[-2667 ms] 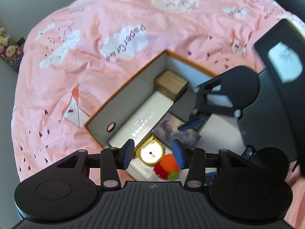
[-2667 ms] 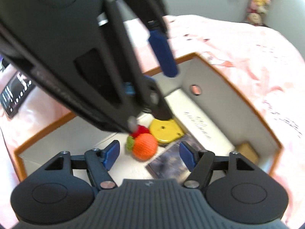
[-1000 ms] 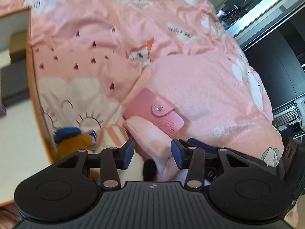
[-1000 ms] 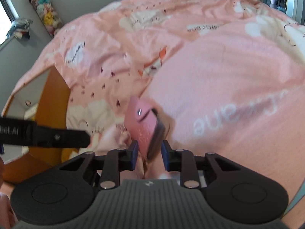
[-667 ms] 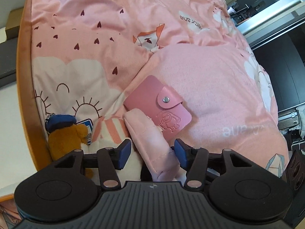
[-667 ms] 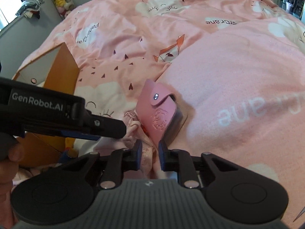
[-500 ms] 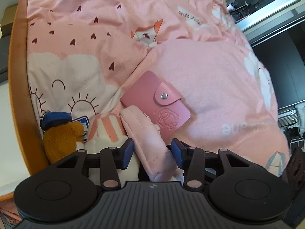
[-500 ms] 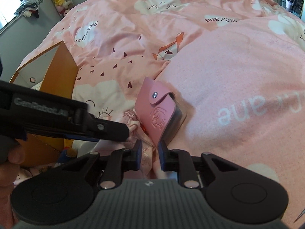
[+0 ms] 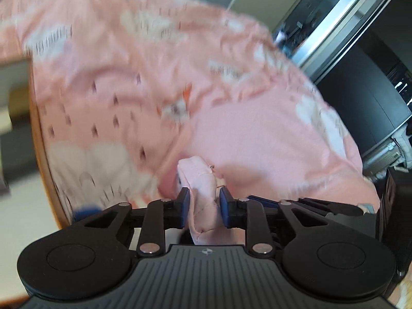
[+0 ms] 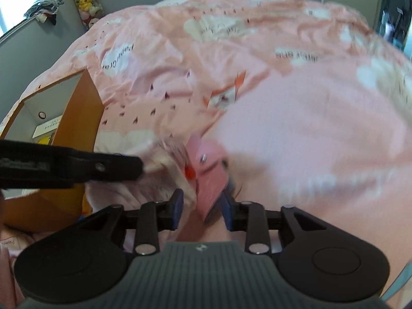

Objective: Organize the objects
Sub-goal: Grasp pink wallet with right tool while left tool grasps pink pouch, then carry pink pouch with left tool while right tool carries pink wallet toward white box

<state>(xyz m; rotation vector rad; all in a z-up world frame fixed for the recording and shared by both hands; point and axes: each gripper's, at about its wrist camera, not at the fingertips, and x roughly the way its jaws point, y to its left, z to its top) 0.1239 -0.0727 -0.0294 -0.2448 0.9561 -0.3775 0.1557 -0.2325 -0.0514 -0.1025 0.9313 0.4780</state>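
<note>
Since half a second ago the left gripper (image 9: 203,207) has gone from standing open around the pale pink quilted pouch (image 9: 202,195) to pinching it: the blue pads now press into the fabric from both sides, low in the centre of the left wrist view, and the pouch bulges up between them. The whole view is smeared, so the hand was moving when this was caught, and the pouch looks to be coming up off the bedspread (image 9: 257,134).

The right gripper (image 10: 200,206) has changed too. Its jaws, which were nearly closed on the edge of the pink snap card wallet (image 10: 209,177), now stand wider, and the wallet sits tilted between the pads at the lower centre of the right wrist view. The blur hides whether either pad touches it, so I cannot tell if it is held or just released.

In the right wrist view the left gripper's dark arm crosses the left edge at mid height, its tip next to the wallet and the pale fabric. Behind it, at the far left, the orange-edged cardboard box (image 10: 77,118) lies open on the bed with a yellow item just showing inside.

My reading is that the pouch is now secured and can be carried to the box, while the wallet may need a fresh grip first. Lifting the soft pouch could drag the wallet resting beside it.
</note>
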